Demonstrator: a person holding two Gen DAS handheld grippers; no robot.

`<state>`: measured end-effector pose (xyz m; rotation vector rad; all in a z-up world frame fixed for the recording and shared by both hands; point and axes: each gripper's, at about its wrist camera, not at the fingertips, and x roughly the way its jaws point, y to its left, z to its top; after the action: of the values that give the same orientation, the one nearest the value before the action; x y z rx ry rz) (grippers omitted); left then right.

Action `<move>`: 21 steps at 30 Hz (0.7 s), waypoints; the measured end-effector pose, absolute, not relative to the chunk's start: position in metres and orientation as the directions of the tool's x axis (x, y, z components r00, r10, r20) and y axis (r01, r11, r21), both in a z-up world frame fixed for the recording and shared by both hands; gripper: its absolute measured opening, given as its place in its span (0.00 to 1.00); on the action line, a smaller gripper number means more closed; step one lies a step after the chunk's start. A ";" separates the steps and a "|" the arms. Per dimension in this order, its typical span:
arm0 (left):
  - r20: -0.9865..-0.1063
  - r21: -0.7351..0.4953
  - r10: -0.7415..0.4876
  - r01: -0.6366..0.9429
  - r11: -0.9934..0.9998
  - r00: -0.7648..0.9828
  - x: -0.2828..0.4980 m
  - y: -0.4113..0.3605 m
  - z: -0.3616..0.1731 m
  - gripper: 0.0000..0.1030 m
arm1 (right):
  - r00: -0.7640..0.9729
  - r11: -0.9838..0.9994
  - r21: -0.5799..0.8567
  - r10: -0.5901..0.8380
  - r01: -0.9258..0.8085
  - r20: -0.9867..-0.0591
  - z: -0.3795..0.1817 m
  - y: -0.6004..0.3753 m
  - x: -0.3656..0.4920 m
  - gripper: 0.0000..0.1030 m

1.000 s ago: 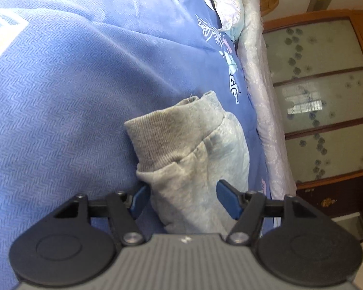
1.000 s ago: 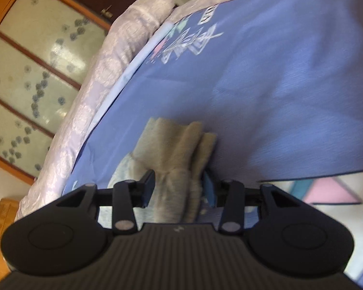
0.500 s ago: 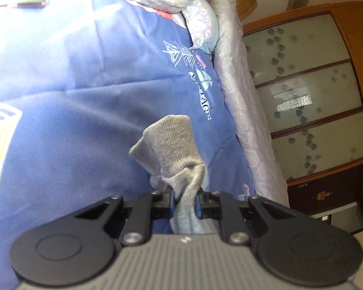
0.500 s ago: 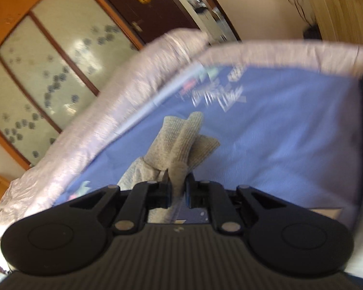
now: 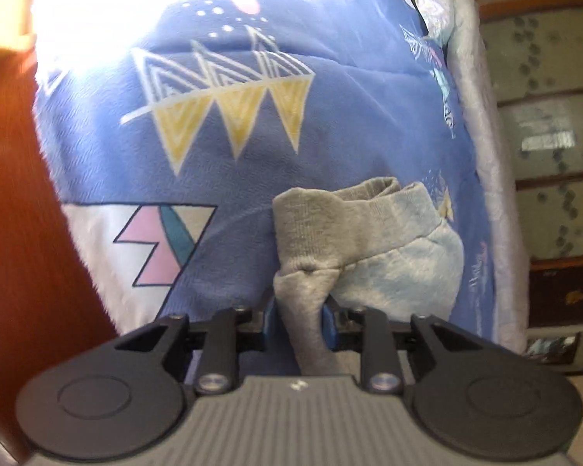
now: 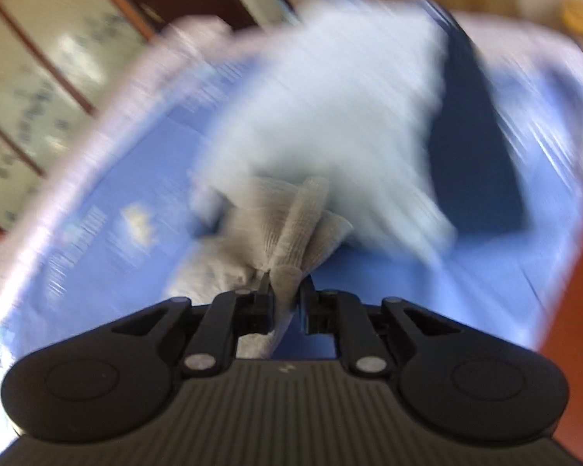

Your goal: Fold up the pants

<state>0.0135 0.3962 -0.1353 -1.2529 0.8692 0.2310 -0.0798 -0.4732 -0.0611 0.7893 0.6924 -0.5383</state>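
The grey pants [image 5: 369, 248] have ribbed cuffs and a pale fleecy body. My left gripper [image 5: 297, 322] is shut on a fold of grey cloth just below one ribbed cuff [image 5: 315, 229], held above the blue bedspread [image 5: 229, 163]. My right gripper [image 6: 287, 303] is shut on the other ribbed cuff [image 6: 299, 229]. Beyond it the pale body of the pants [image 6: 322, 108] hangs spread out and blurred by motion.
The blue patterned bedspread covers a bed with a lilac quilted edge [image 5: 482, 163]. A wooden cabinet with glass doors [image 5: 552, 178] stands beside the bed. A brown wooden board [image 5: 15, 209] is at the left of the left wrist view.
Both grippers closed on the cuffs from open a second ago. Since then both have lifted and swung with the pants; the right view is now strongly blurred.
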 end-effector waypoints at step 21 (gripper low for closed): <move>-0.615 -0.704 -0.485 -0.156 0.693 0.621 0.131 0.274 -0.070 0.24 | 0.714 0.574 0.462 -0.353 0.676 -0.605 -0.042 -0.468 -0.132 0.36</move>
<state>0.1312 0.2744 -0.0696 -0.8073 0.9022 -0.2151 -0.1323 -0.4683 -0.0421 0.7364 0.4837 -0.6313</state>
